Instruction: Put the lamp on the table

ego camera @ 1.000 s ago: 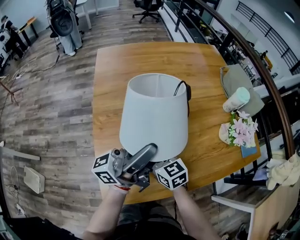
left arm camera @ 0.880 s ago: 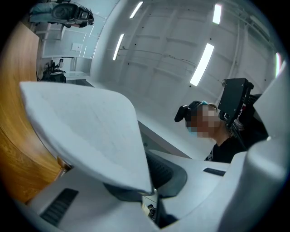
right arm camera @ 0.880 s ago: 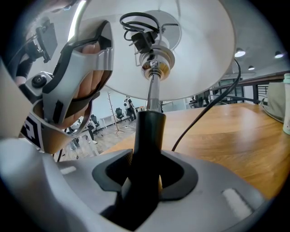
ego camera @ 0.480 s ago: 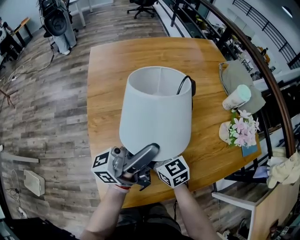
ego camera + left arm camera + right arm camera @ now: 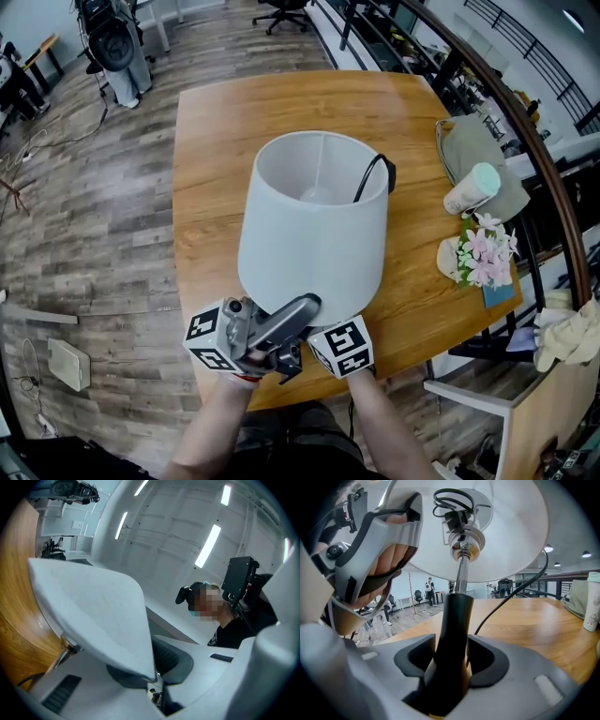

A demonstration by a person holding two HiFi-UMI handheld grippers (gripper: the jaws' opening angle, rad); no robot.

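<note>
Head view first: the lamp (image 5: 314,234) is seen over the near part of the wooden tabletop (image 5: 216,141), close to the front edge, with its white shade upright and open at the top. A black cord (image 5: 367,178) is draped over the far right rim of the shade. Whether the lamp's foot is actually down on the wood can't be told, since it's hidden under the shade.

On to the left tool (image 5: 157,679): in the left gripper view the bottom rim of the shade (image 5: 93,606) is pinched between the two pads, with the jaws drawn nearly together on it. So the lamp is gripped by its shade edge on that side.

As for the right tool (image 5: 452,660), in the right gripper view the lamp's dark stem (image 5: 454,620) is stood between the jaws. They have just been opening and are spread wide. The pads are seen just beside the stem, not really squeezed onto it.

Right of the lamp and well apart from it, a bunch of pink flowers (image 5: 478,253) is laid. A pale cup (image 5: 472,187) is tipped over against a grey bag (image 5: 473,145).
</note>
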